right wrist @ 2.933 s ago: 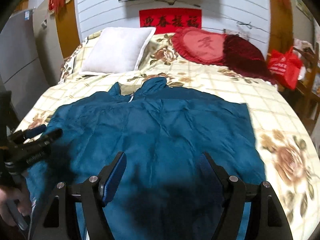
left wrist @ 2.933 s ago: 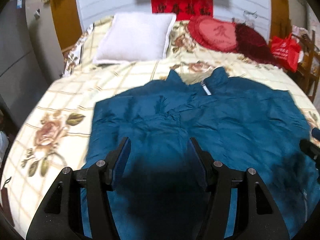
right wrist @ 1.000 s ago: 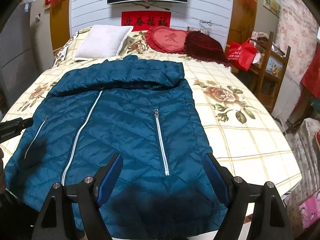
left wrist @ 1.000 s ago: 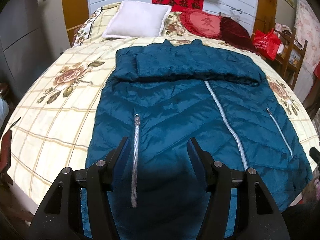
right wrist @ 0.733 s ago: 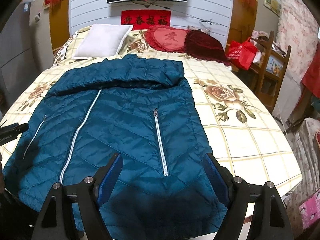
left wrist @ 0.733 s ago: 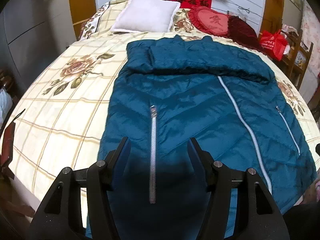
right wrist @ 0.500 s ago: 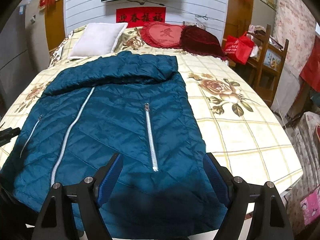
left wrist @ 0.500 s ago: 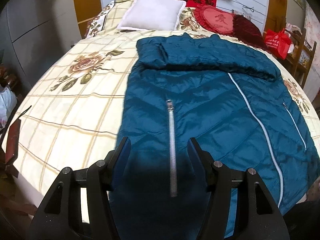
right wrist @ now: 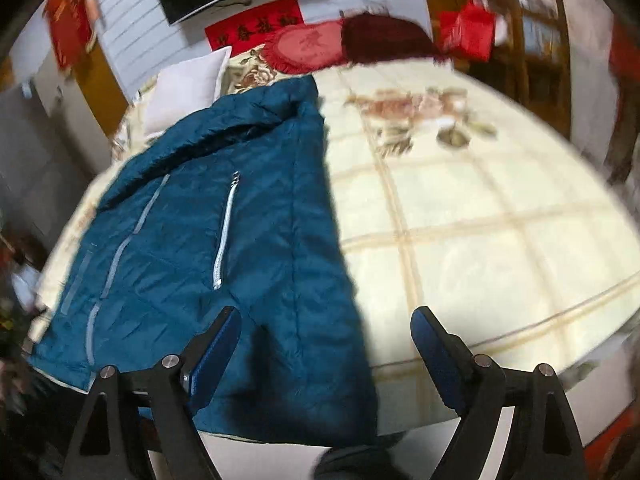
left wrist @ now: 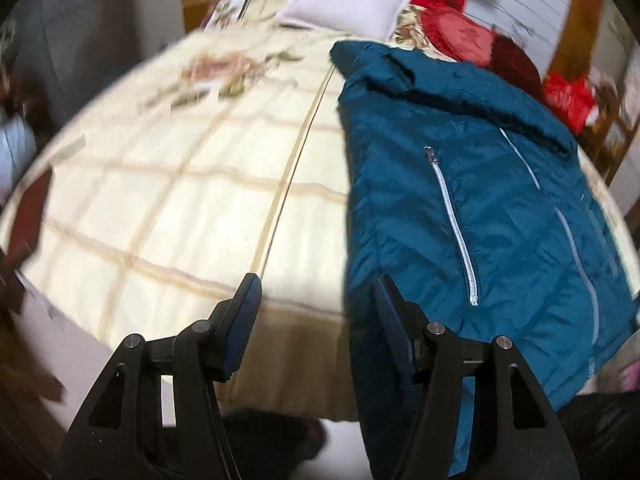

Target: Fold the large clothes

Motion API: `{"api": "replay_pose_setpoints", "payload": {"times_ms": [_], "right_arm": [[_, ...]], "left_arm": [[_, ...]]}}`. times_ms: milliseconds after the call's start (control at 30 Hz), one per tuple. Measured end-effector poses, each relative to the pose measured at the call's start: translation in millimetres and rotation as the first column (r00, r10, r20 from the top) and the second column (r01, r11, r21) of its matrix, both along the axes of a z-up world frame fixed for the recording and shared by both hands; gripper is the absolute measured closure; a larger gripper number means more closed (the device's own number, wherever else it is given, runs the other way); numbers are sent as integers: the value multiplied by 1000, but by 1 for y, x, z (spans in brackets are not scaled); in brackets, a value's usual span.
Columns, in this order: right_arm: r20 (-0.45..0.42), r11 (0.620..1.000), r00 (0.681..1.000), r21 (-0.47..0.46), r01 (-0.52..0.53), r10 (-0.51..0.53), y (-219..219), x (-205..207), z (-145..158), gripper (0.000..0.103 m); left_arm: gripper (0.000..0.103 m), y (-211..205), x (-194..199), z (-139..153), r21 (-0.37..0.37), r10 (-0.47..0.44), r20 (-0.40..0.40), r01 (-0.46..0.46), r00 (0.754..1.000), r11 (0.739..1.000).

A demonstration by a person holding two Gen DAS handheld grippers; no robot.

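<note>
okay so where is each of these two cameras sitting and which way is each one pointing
Left wrist: on the left gripper, at the bed's foot, facing the headboard over the jacket's left edge; both open fingers show.
Right wrist: on the right gripper, same end, over the jacket's right edge; both open fingers show.
Shared: the jacket, the white pillow and the bedspread.

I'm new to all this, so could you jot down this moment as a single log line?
step: fold large clothes | jacket: flat on bed, zippers up, top folded down | left gripper: open, empty, at jacket's edge | right gripper: open, empty, at opposite edge
</note>
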State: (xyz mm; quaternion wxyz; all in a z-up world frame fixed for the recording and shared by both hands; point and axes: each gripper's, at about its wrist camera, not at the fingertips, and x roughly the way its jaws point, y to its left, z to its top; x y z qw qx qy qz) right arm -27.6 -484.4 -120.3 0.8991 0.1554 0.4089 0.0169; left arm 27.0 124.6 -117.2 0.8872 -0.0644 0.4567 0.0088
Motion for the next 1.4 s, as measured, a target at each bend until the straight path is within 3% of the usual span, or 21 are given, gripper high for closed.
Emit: {"api": "replay_pose_setpoints", "payload": {"times_ms": [67,167,233,300,467,533,600,667,767,867,933,1100,1233,1333,1400], "right_arm": [[-9,997,1000,78,-19,20,-1,3,-9,18],[-19,989,997,126,-76,79,8,10,-17,17],[-6,987,993,117,-113,115,15,12,-20,16],[7,981,991,140,-134,135,15,13,-21,15],[42,946,983,269,-182,178,8,17,-25,16],[50,927,977,311,-211,205,8,16,-27,16],[54,918,973,323,-232,227,8,16,-27,16],[62,915,971,325,-240,232,7,19,-27,16],[92,920,970,310,-241,223,5,27,-28,16],[94,914,957,285,-289,274,15,29,-26,16],[92,890,936,291,-351,339,23,23,-25,16],[104,891,940,300,-341,324,23,29,-28,16],[99,899,948,303,-318,302,24,30,-29,16],[73,877,931,315,-362,358,32,27,-32,55],[76,882,929,293,-369,363,32,26,-31,61]], "left_arm": [[44,3,-2,-1,-20,-2,8,2,1000,1000],[43,5,-5,0,-34,-14,18,15,1000,999],[28,6,-7,-3,-65,-20,15,21,1000,998],[28,4,-9,-7,-81,-31,6,31,1000,996],[24,-19,-10,-19,-89,-155,-31,151,987,984],[24,-28,-16,-19,-155,-236,-37,228,971,961],[24,-39,-18,-19,-194,-307,-44,293,951,936],[22,-51,-15,-19,-178,-359,-45,346,932,921],[21,-60,-1,-19,-155,-358,-32,349,933,924],[21,-60,2,-18,-222,-355,-38,338,934,915],[27,-57,-7,-13,-213,-356,-9,346,935,914],[53,-50,-1,-18,-167,-293,-40,283,955,945],[53,-55,-3,-18,-137,-282,-34,275,959,952],[51,-53,-8,-20,-157,-267,-10,262,964,952],[47,-48,-8,-21,-198,-256,3,251,967,947]]}}
